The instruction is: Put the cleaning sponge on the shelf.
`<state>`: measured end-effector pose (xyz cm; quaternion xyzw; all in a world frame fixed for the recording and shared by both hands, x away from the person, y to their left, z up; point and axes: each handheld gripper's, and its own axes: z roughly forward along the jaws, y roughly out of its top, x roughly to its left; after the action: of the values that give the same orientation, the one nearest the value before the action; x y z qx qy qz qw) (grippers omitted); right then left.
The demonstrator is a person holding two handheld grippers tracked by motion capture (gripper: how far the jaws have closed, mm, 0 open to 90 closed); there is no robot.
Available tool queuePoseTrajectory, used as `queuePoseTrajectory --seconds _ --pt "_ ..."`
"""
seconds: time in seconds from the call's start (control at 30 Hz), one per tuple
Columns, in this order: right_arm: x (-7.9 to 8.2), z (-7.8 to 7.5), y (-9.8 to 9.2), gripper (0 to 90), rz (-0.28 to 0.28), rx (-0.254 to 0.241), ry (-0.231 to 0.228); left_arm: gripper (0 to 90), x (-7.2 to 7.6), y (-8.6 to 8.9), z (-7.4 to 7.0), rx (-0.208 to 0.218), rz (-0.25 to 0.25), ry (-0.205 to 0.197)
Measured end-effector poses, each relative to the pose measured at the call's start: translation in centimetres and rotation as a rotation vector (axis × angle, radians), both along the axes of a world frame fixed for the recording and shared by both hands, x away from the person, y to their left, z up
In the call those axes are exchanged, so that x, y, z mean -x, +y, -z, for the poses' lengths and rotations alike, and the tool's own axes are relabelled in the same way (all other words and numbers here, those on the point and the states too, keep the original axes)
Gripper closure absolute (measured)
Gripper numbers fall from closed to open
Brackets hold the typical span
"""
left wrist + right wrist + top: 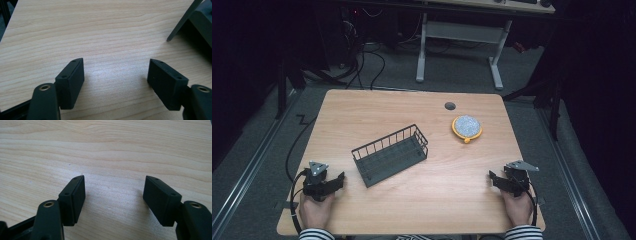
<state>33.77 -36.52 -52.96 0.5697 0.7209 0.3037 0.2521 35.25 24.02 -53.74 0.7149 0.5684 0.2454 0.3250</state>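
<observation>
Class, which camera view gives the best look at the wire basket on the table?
The high view: the whole wire basket sits mid-table, angled, all sides visible. The left gripper view catches what looks like just its corner at the right edge. The right gripper view looks at bare table.

The orange-rimmed disc's speckled top is too small to identify; the wire basket is cut off in the left gripper view.

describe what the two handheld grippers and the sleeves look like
Both the left gripper and the right gripper are matt black, each with two flat rectangular fingers bearing small screw holes, brass-coloured pivot pins, a grey three-cornered plate on top and a black trailing cable. The sleeves are striped black and white.
</observation>
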Motion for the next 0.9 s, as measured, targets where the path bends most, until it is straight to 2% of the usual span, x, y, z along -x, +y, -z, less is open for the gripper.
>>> queuePoseTrajectory --seconds 0.37,0.47,0.53,0.57,0.7,0.9 --pt "0.0 0.0 0.01 34.4 0.0 0.0 0.0 29.9 -0.07 0.0 0.0 0.001 0.005 0.0" --pt "0.0 0.0 0.02 34.4 0.0 0.0 0.0 27.5 -0.12 0.0 0.0 0.012 0.01 0.004" --pt "0.0 0.0 0.01 34.4 0.0 0.0 0.0 26.7 -0.13 -0.06 0.0 0.005 0.016 0.007" --pt "0.0 0.0 0.01 34.2 -0.001 0.0 0.0 23.6 -0.18 -0.08 0.02 0.005 0.025 0.008" --pt "0.01 0.0 0.02 34.0 -0.001 -0.001 0.001 22.8 -0.23 -0.08 0.01 0.001 0.036 0.011" --pt "0.02 0.0 0.04 33.9 -0.001 -0.001 0.002 26.8 -0.28 0.31 -0.31 0.038 0.031 0.031"
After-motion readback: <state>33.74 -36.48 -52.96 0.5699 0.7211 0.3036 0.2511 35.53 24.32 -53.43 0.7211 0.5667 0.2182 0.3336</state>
